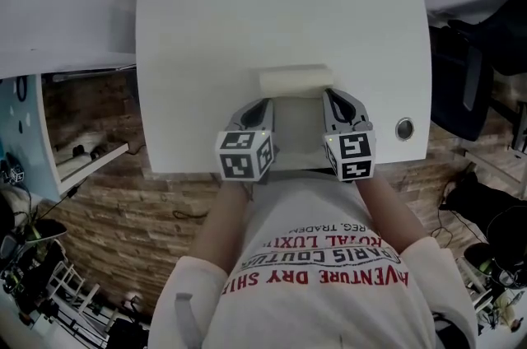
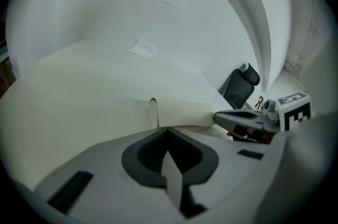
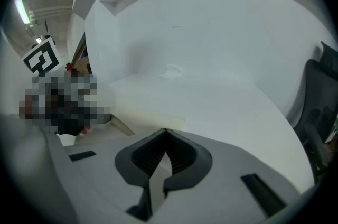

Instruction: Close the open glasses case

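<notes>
Cream glasses case (image 1: 296, 81), left gripper (image 2: 168, 128), right gripper (image 3: 166, 131), fingers pressed together, grommet (image 1: 404, 128) only overhead

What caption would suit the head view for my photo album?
With jaws shut, the left gripper and right gripper flank an open cream glasses case on a white table.

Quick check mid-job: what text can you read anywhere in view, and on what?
"REG. TRADEM": shirt, upside down, cut off.
"ROYAL LUXU": shirt, cut off.
"PARIS COUTUR": shirt, cut off.
"AVENTURE DRY SHI": shirt, cut off.
Marker cubes: square patterns only, no words.
Glasses case: no print seen.
</notes>
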